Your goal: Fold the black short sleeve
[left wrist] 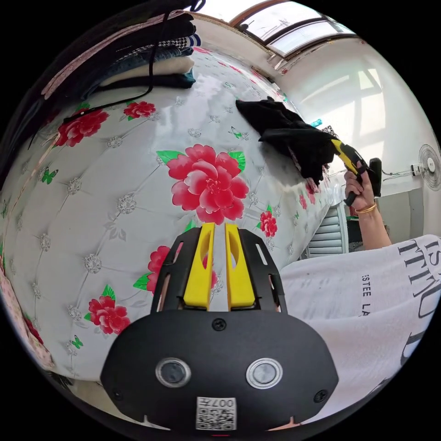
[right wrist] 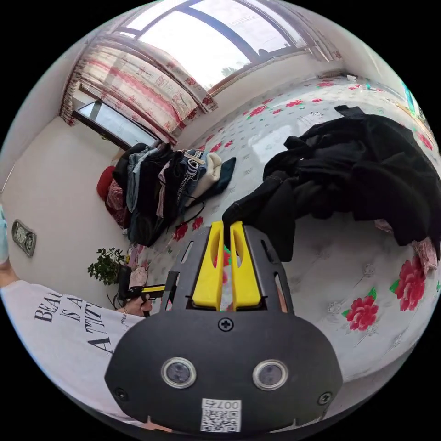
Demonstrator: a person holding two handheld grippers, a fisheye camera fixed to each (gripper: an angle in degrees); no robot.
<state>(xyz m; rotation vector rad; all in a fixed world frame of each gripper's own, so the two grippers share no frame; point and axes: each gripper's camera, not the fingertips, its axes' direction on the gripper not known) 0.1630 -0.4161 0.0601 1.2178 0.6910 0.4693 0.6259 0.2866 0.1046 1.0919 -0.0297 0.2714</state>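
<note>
1. The black short sleeve (right wrist: 349,179) lies in a crumpled heap on the flower-printed bed (left wrist: 115,183), toward one edge, with folds piled over each other and one end trailing off the side.
2. My right gripper (right wrist: 228,226) has its yellow jaws almost together, tips right at a dark fold of the garment. In the left gripper view, that gripper (left wrist: 334,144) meets the cloth at the heap's near end, but I cannot tell whether both jaws really pinch it.
3. My left gripper (left wrist: 215,227) hangs over bare mattress, well apart from the shirt, jaws a narrow slit apart and holding nothing.
4. Handling call: this looks soft, light and floppy. It should drape and slide on the glossy cover rather than keep any shape.
5. Best hold, I reckon, is a hem or shoulder seam, with one gripper at each corner so it spreads flat. From here I can't pick out collar or sleeves in the bunch.
6. Further off, a stack of clothes (right wrist: 161,188) sits at the bed's far end, beneath the window (right wrist: 206,41).
</note>
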